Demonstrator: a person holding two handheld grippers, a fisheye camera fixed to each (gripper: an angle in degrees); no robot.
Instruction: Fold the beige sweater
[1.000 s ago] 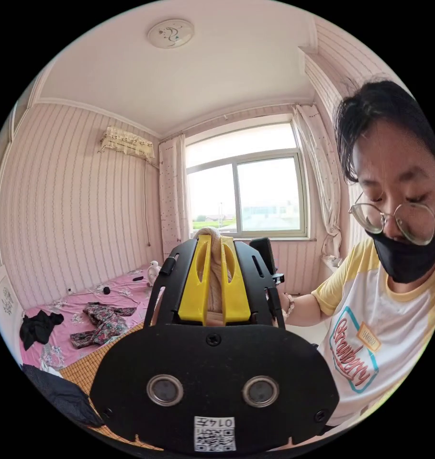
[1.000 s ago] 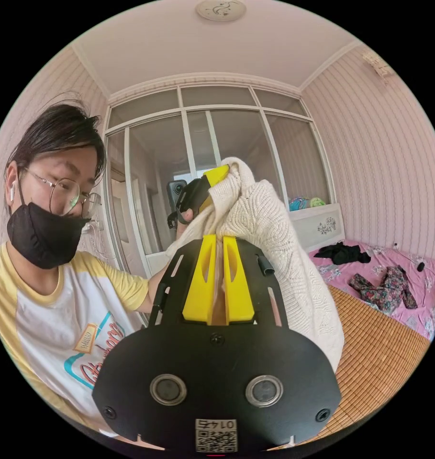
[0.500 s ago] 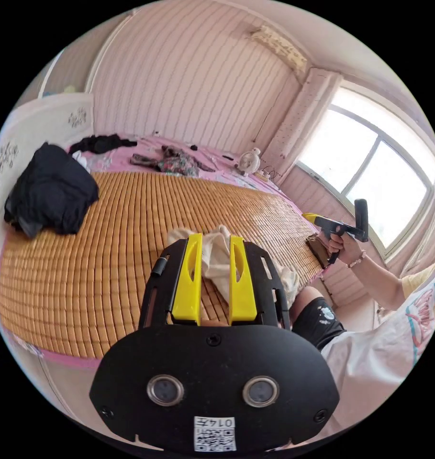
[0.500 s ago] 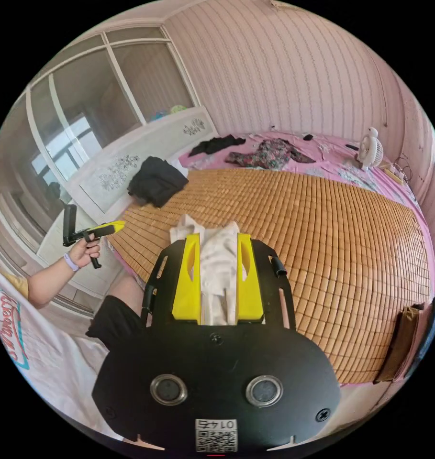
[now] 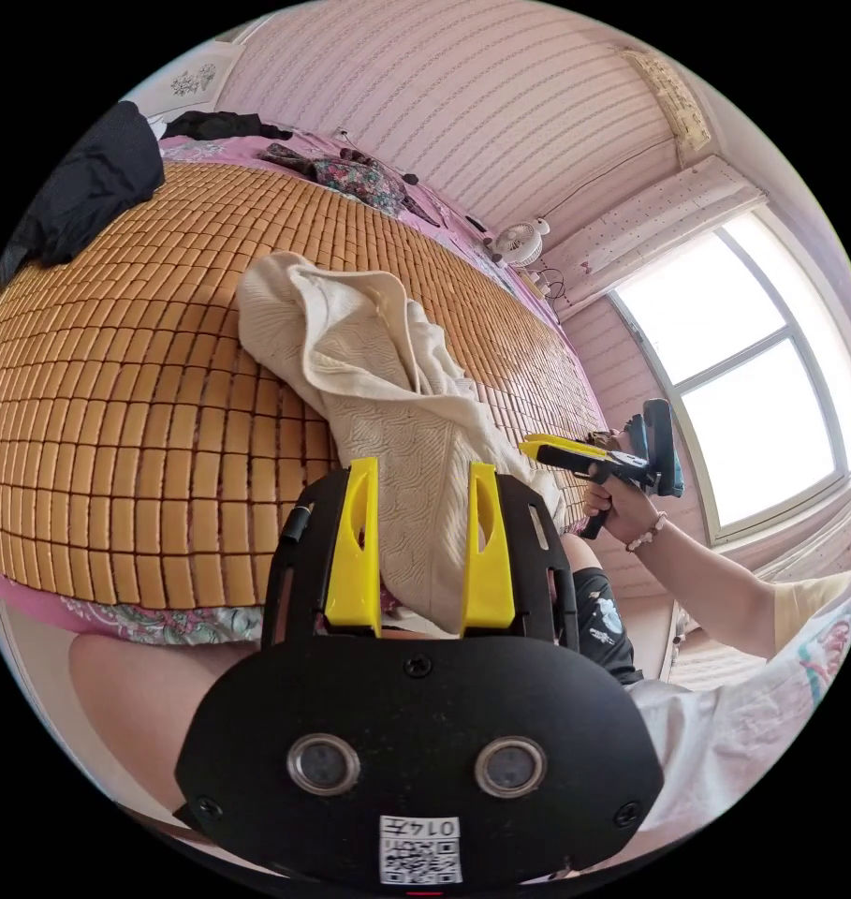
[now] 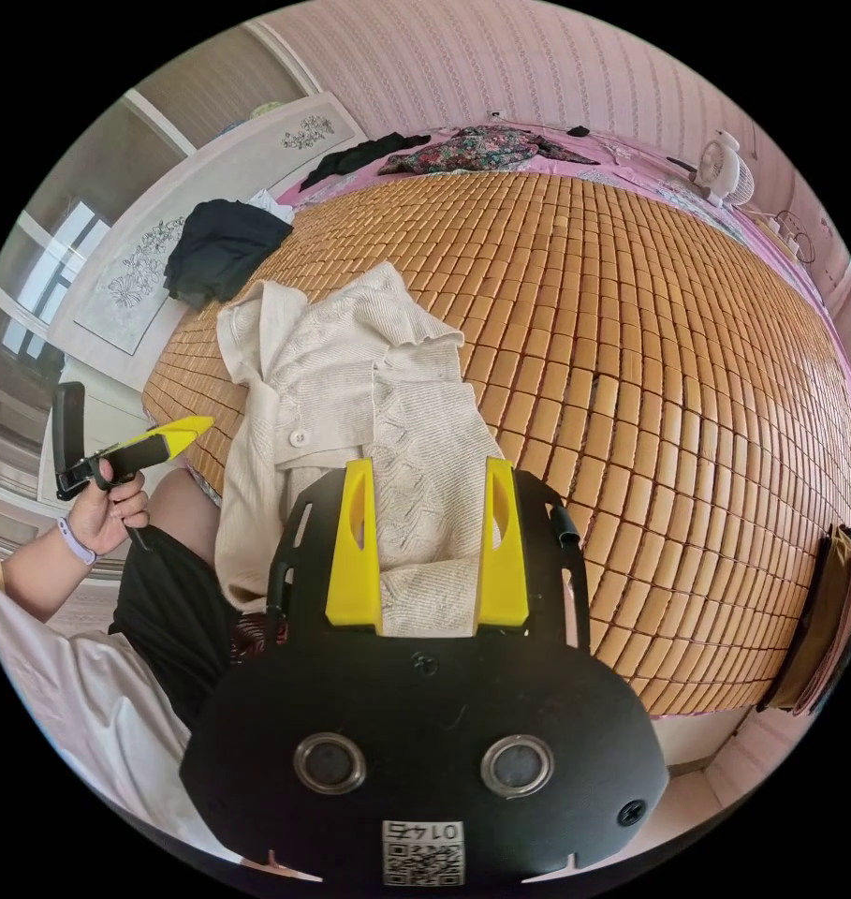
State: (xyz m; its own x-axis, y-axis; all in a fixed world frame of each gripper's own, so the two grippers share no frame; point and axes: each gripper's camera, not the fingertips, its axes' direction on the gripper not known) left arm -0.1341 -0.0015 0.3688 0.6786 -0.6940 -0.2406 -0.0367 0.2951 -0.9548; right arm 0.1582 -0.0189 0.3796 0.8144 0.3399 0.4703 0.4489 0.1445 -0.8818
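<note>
Bamboo mat [image 6: 650, 309]: it covered most of the bed, its tan tiles running edge to edge, with a strip of pink sheet [image 5: 210, 620] showing along the near side.
Beige sweater [image 6: 350, 393]: it lay in a rumpled heap on the near part of the mat, one end hanging over the bed edge toward the person (a button showed on the front in the right gripper view). In the left gripper view the same sweater [image 5: 378, 375] stretched from the mat down between that gripper's jaws.
Person: a white shirt, black shorts and both forearms showed at the near edge of the bed; each hand held a gripper by its handle.
Black garment [image 6: 221, 245]: it sat bunched at the mat's corner near the white headboard [image 6: 144, 272], well apart from the sweater.
Flowered garment [image 6: 472, 148]: it lay on the pink sheet beyond the far edge of the mat, beside another small dark piece.
Left gripper [image 5: 418, 487]: its yellow jaws stood wide apart, the knit passing through the gap without being pinched. In the right gripper view it [image 6: 189, 429] hung in the air off the bed edge, jaw gap hard to judge there.
Right gripper [image 6: 427, 487]: jaws spread wide over the sweater fabric, not clamping it. In the left gripper view it [image 5: 537, 448] was just beside the sweater's hanging end.
Small fan [image 5: 519, 242]: it stood at the far side of the bed, by the wall.
</note>
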